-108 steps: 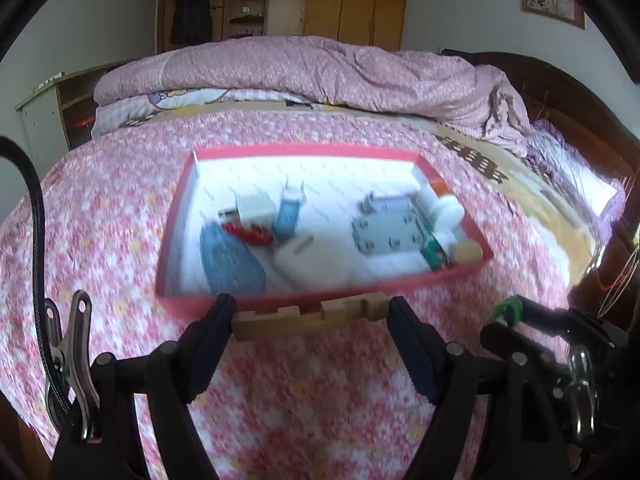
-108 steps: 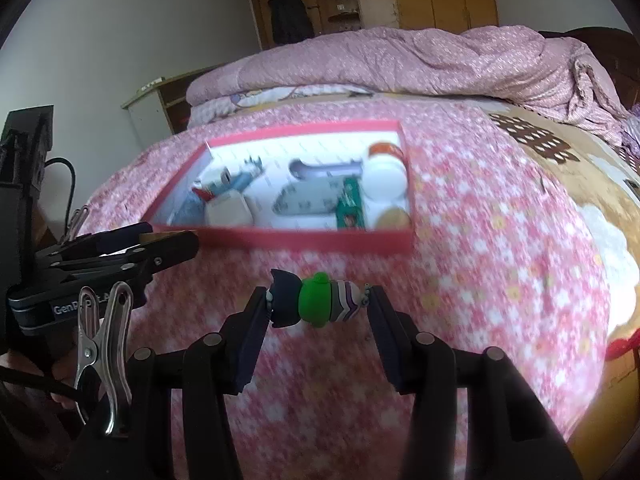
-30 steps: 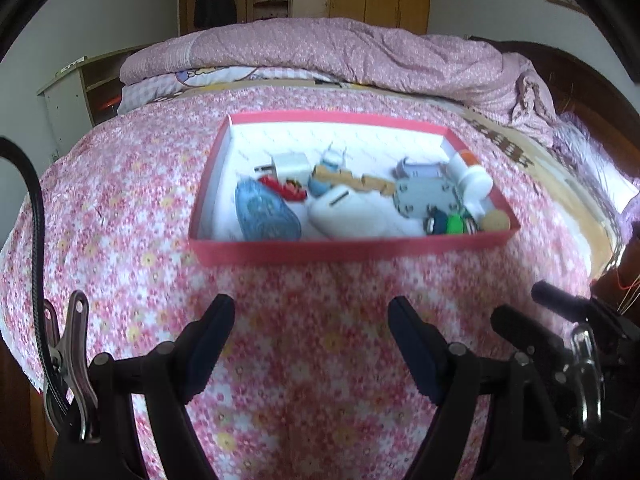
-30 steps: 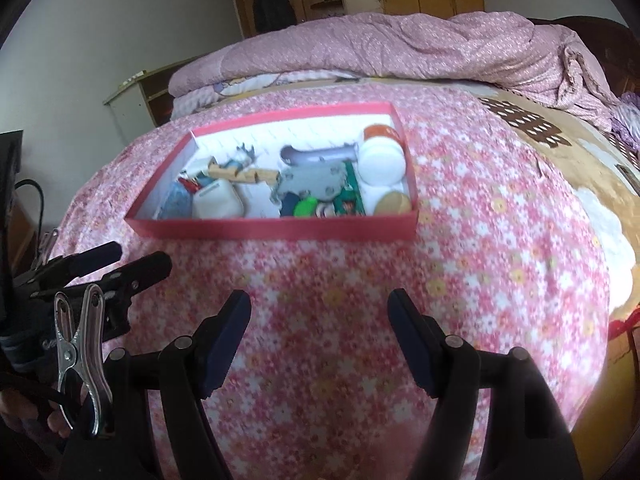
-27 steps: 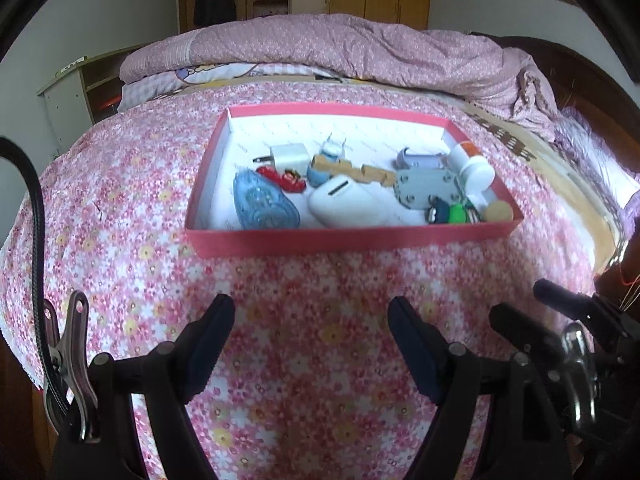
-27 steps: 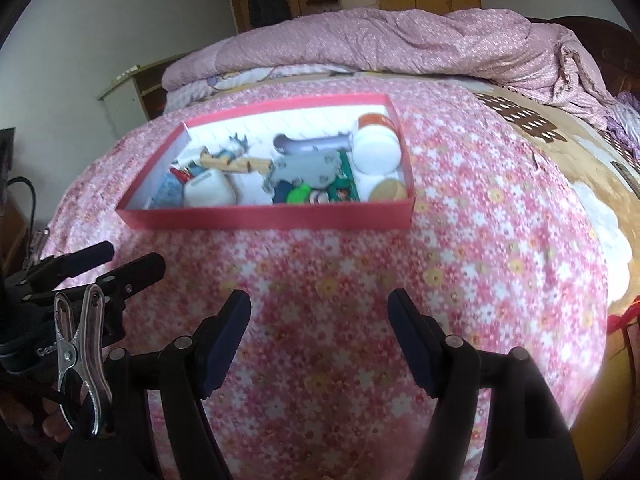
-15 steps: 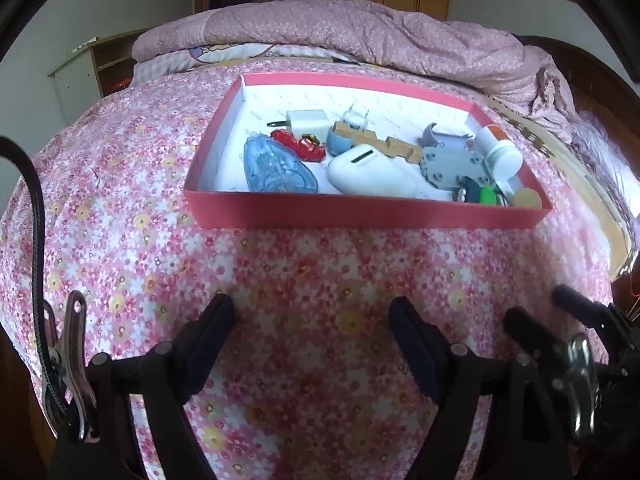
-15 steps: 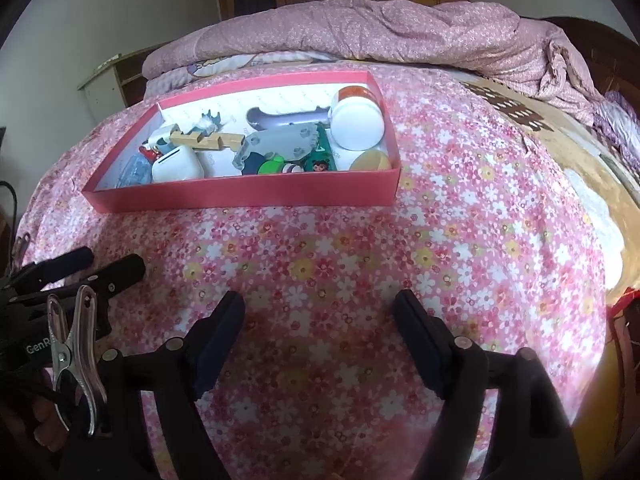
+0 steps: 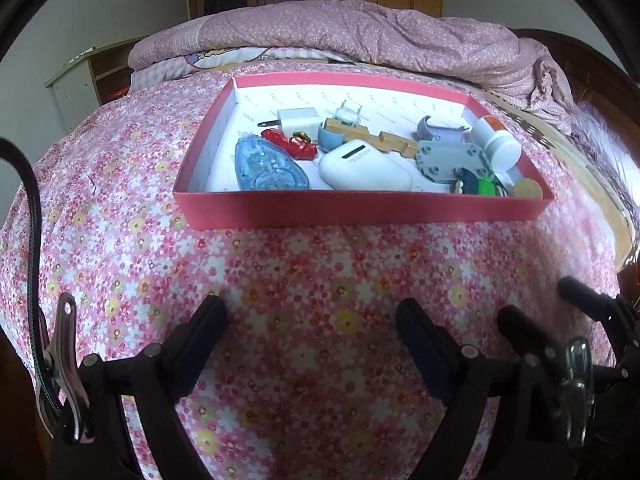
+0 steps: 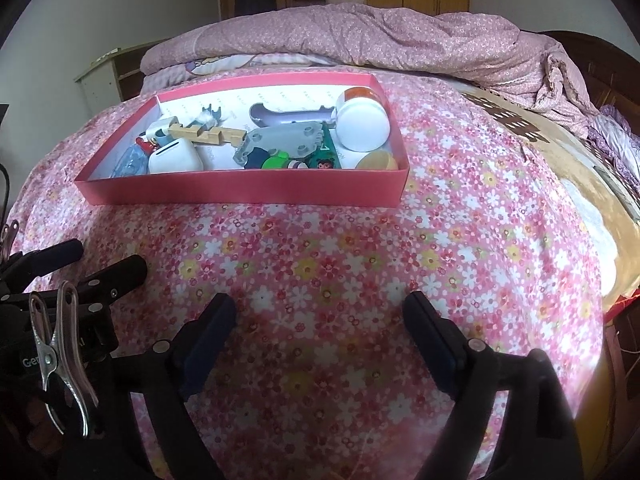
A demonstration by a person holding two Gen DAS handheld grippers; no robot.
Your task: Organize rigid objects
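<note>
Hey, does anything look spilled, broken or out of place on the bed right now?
Nothing stands out. All the small items sit inside the red box on the floral bedspread, piled loosely; the wooden block leans across other pieces. Left gripper and right gripper are open and empty.

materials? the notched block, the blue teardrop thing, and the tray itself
Notched block: looks like unfinished light wood, matte tan with square-cut notches.
Blue teardrop thing: translucent glossy plastic, since inner round parts show through the shell.
Tray: probably cardboard, with thin straight pink walls, a matte finish and a white printed lining inside. Cannot rule out thin plastic.
</note>
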